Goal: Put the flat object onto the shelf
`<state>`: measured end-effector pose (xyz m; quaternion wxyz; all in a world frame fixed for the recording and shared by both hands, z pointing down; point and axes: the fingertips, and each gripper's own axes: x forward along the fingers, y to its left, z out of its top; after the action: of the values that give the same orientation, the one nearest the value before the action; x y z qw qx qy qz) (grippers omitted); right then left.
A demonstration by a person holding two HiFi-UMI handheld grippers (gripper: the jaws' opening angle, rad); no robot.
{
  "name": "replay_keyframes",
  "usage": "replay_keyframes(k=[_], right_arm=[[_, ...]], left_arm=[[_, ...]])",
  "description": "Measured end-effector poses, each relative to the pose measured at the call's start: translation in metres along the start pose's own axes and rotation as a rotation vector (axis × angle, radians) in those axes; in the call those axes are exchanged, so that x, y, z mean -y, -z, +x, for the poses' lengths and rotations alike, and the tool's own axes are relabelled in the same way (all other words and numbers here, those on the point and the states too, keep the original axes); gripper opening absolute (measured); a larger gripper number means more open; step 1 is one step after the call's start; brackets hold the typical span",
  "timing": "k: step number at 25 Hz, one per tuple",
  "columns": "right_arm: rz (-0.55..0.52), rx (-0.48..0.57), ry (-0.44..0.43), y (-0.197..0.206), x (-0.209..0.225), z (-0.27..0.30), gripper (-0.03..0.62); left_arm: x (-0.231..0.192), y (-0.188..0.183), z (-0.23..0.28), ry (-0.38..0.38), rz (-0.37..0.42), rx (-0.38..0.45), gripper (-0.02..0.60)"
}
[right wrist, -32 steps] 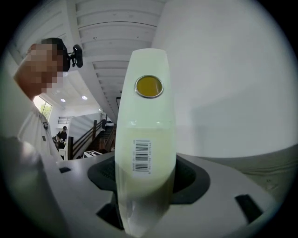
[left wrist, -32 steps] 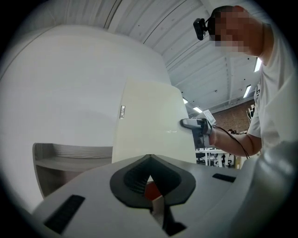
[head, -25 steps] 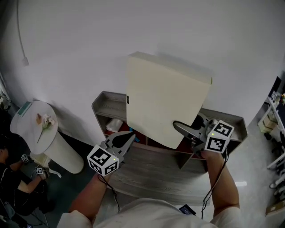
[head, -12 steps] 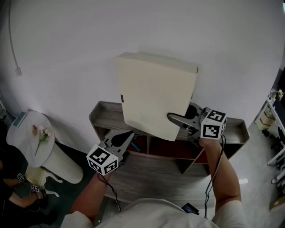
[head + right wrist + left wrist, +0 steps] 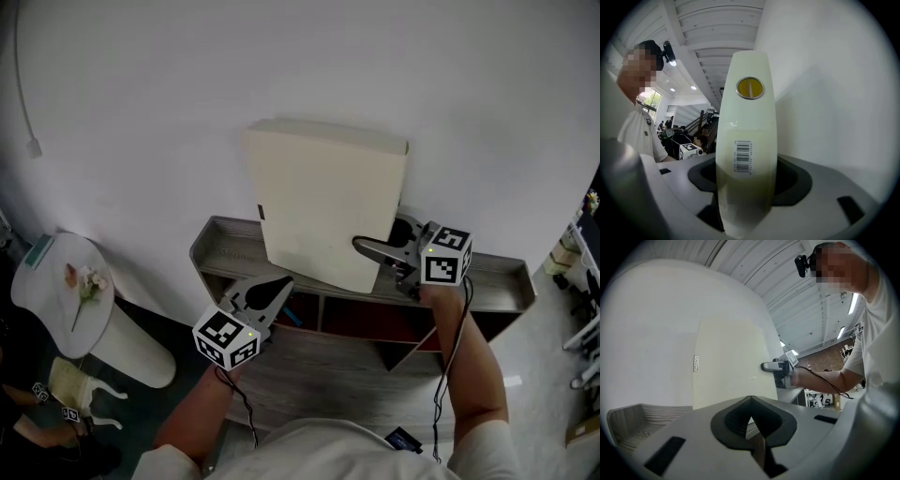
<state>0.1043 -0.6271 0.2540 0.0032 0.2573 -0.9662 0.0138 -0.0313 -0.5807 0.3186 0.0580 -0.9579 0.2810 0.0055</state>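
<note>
A plain white wall fills the background, and against its foot stands the grey wooden shelf, with a tray-like top level and red-lined compartments beneath it. The flat object, a cream slab-shaped box, is up at the shelf and just in front of the wall, so the carrying looks mostly done. What seems left is to settle it on the top level and let go. No view shows whether its lower edge already touches that top level. The box stands on edge, its long axis running nearly vertical with a slight lean, one broad face turned out toward the person and the other toward the wall. In the right gripper view its thin side edge points straight up the picture. The right hand-held gripper is clenched on the box near its lower right corner, one jaw lying across the front face and the other behind it. The left hand-held gripper hangs lower, at the shelf's front left, jaws drawn together with nothing between them, apart from the box. On the narrow edge sit a small barcode label and, higher up, a round yellow mark.
</note>
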Motion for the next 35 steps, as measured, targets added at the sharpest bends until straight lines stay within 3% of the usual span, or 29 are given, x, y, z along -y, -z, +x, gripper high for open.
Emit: replay_keyframes(k=[12,19,35], right_arm=[[0.006,0.027,-0.023,0.004,0.005,0.002,0.312],[-0.009,0.015,0.039,0.005,0.011,-0.004,0.322],[0.004,0.003,0.121,0.022,-0.014,-0.078,0.324]], left_arm=[[-0.004,0.012,0.008,0.021,-0.02,-0.002,0.012],[0.004,0.007,0.004,0.021,-0.019,0.006,0.012],[0.073,-0.009,0.002,0.009,-0.003,0.001,0.012]])
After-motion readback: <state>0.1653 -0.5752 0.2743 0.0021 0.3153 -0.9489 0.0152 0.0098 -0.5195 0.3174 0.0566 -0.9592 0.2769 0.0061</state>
